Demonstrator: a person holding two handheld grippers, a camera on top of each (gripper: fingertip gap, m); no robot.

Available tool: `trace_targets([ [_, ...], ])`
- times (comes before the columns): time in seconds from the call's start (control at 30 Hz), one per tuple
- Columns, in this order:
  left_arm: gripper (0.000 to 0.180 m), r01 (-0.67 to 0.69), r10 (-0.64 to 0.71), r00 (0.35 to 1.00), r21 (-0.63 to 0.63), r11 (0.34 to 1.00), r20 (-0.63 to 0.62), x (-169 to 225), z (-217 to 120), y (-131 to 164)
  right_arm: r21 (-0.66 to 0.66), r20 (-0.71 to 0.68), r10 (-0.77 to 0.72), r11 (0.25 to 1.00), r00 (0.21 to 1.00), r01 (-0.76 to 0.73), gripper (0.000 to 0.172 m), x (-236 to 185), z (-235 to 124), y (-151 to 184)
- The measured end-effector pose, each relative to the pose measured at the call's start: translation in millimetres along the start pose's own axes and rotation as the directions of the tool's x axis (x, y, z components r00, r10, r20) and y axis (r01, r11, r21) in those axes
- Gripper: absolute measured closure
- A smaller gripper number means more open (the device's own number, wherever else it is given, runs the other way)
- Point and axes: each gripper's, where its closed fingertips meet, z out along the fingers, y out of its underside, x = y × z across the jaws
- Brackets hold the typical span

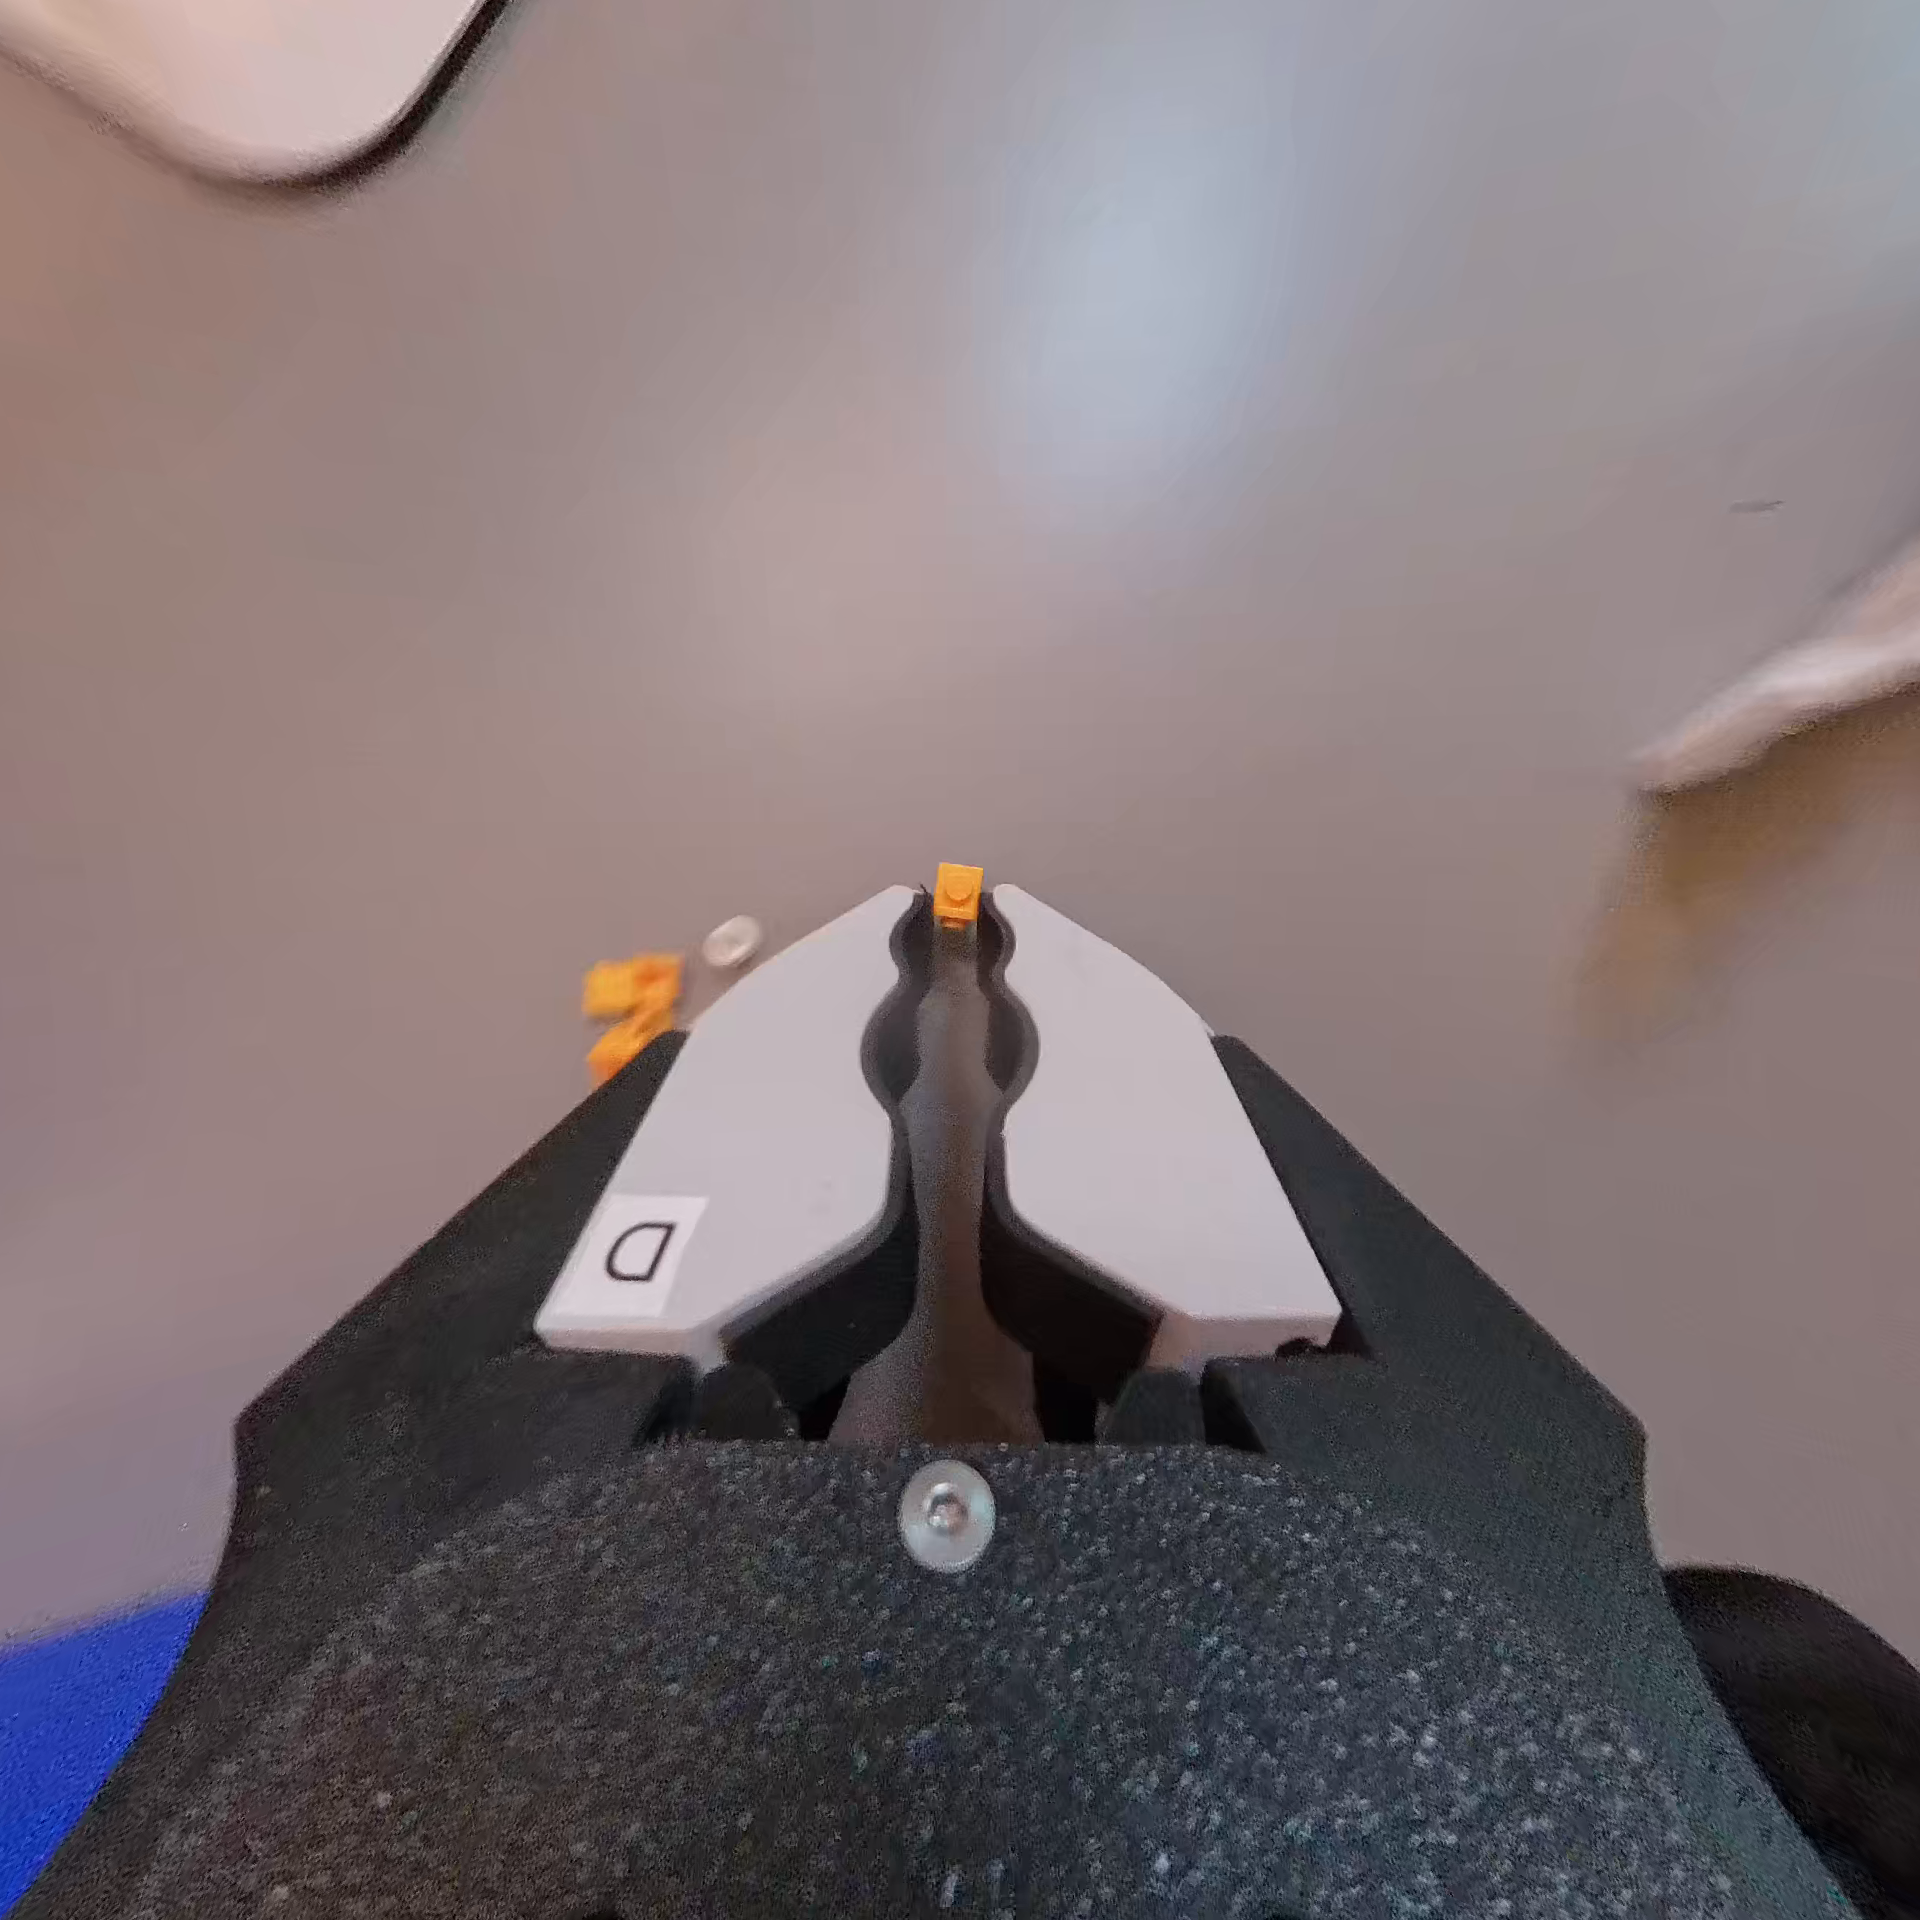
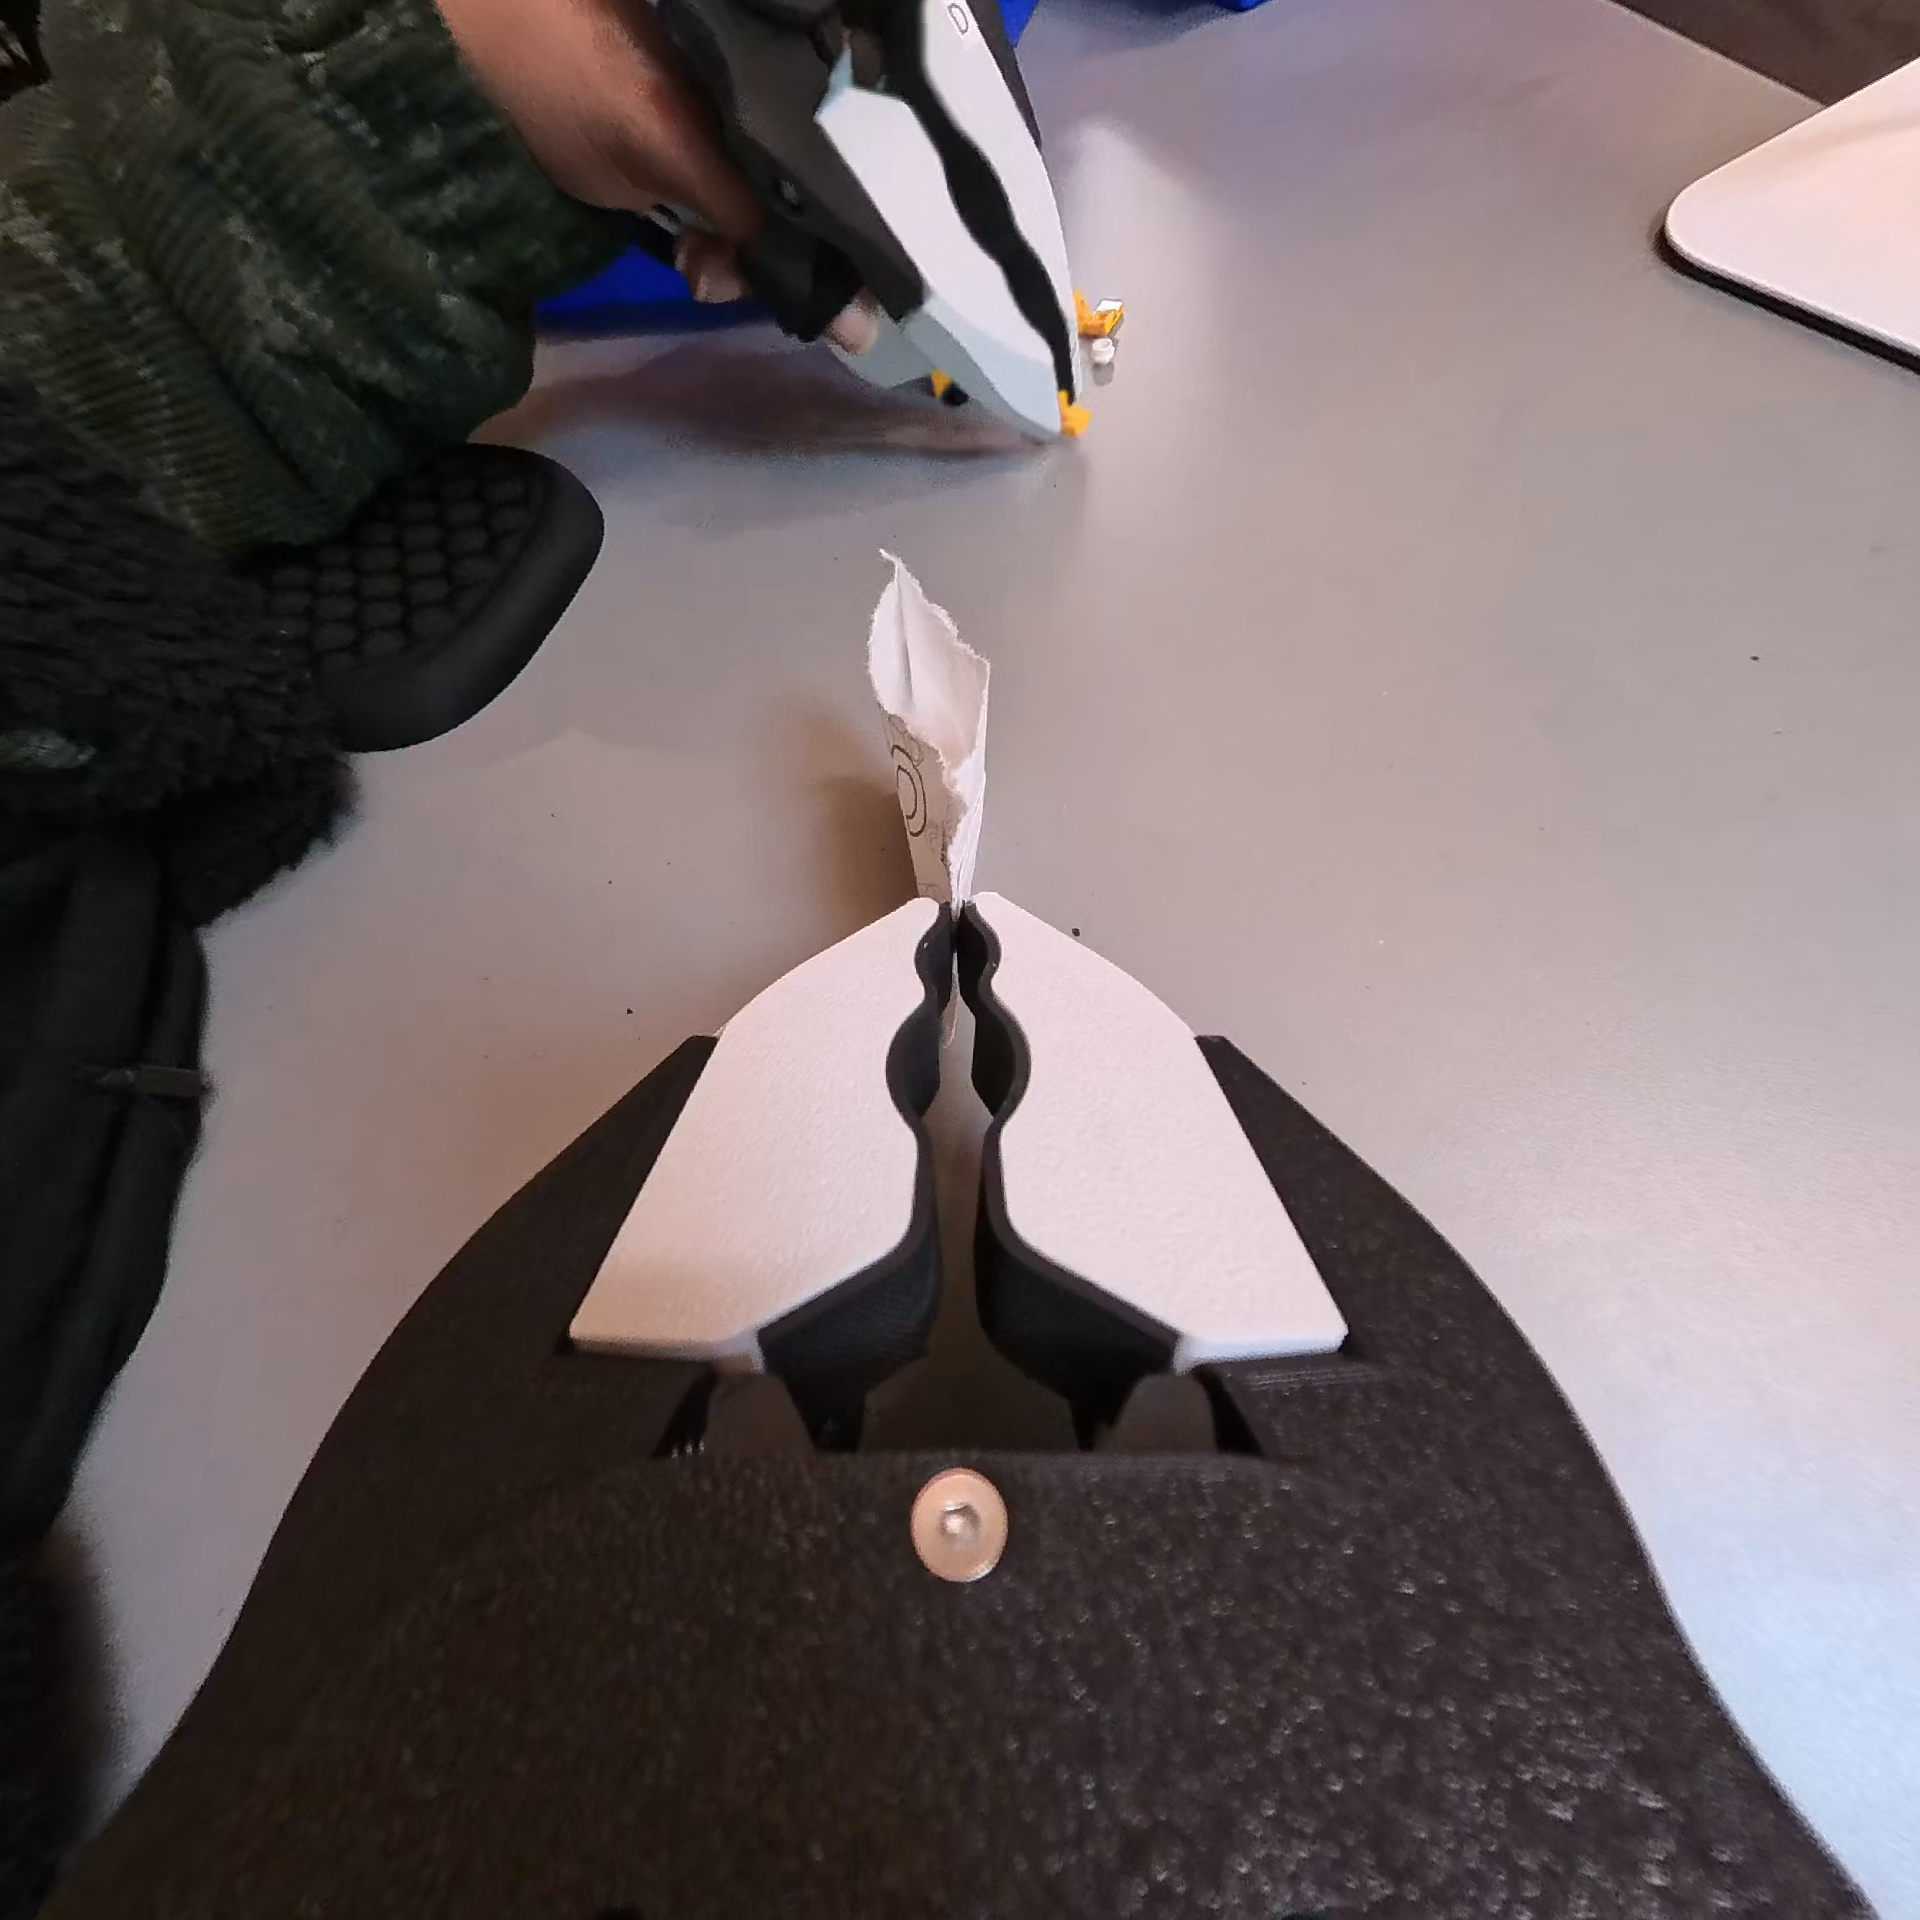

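Observation:
My left gripper (image 1: 956,906) is shut on a small orange one-stud brick (image 1: 956,889), pinched at the very fingertips just above the grey table (image 1: 1039,520). The right wrist view shows this gripper (image 2: 1062,407) tilted down to the table with the orange brick (image 2: 1074,416) at its tip. A few more orange bricks (image 1: 629,1003) and a small white round piece (image 1: 730,941) lie just to its left. My right gripper (image 2: 958,914) is shut on a torn piece of white printed paper (image 2: 930,727) that stands up from its fingertips above the table.
A white flat board with a dark edge (image 2: 1829,197) lies at the far right and also shows in the left wrist view (image 1: 239,73). A hand in a dark green sleeve (image 2: 208,260) holds the left gripper. A black chair armrest (image 2: 447,592) sits at the table's left edge. Something blue (image 1: 83,1745) is at the lower left. The tips of one gripper are about 20 cm away from the tips of the other.

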Motion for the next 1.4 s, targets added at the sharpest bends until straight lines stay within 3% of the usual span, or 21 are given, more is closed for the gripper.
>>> trace_targets([
  [0.1, 0.173, -0.144, 0.185, 0.967, 0.222, 0.964, -0.177, 56.1, -18.5, -39.9, -0.005, -0.002, 0.001, 1.0, 1.0, -0.001, 0.172, 0.2, 1.2, 0.5],
  [0.2, 0.173, -0.288, 0.39, 0.894, 0.383, 0.878, -0.222, 110.2, -36.0, -64.7, -0.009, 0.006, -0.007, 1.0, 1.0, 0.007, 0.172, -3.0, 4.1, 0.0],
  [0.33, 0.173, -0.397, 0.502, 0.838, 0.393, 0.83, -0.213, 142.0, -30.9, -65.7, -0.011, 0.012, -0.014, 1.0, 1.0, 0.014, 0.172, -5.5, 5.4, -0.1],
  [0.57, 0.156, -0.437, 0.515, 0.841, 0.353, 0.827, -0.165, 126.2, -30.4, -58.8, -0.001, 0.009, -0.009, 1.0, 1.0, 0.009, 0.172, -4.0, 3.4, -1.1],
  [0.67, 0.154, -0.383, 0.43, 0.893, 0.279, 0.881, -0.132, 93.4, -39.3, -48.9, 0.005, 0.004, -0.004, 1.0, 1.0, 0.004, 0.172, -2.0, 1.6, -1.7],
  [0.77, 0.155, -0.268, 0.273, 0.962, 0.135, 0.954, -0.018, 47.0, -39.5, -32.4, 0.004, 0.002, 0.0, 1.0, 1.0, 0.0, 0.172, -0.6, 1.7, -1.1],
  [0.9, 0.151, -0.167, 0.175, 0.979, -0.088, 0.982, 0.106, 8.6, -23.1, 4.6, 0.0, 0.006, 0.005, 1.0, 1.0, -0.005, 0.172, -0.8, 2.7, 0.2],
  [1.0, 0.152, -0.069, 0.086, 0.986, -0.115, 0.991, 0.144, -5.4, -13.7, 12.1, 0.0, 0.006, 0.006, 1.0, 1.0, -0.006, 0.172, -0.7, 2.3, 0.5],
  [1.23, 0.155, 0.091, -0.085, 0.993, -0.08, 0.993, 0.082, -13.7, -4.5, 17.7, 0.0, 0.012, 0.007, 1.0, 1.0, -0.007, 0.172, -1.1, 1.7, 0.6],
  [1.4, 0.165, 0.134, -0.134, 0.991, -0.044, 0.99, 0.0, -9.9, -2.4, 16.1, 0.001, 0.017, 0.011, 1.0, 1.0, -0.011, 0.172, -1.4, 1.8, 0.7],
])
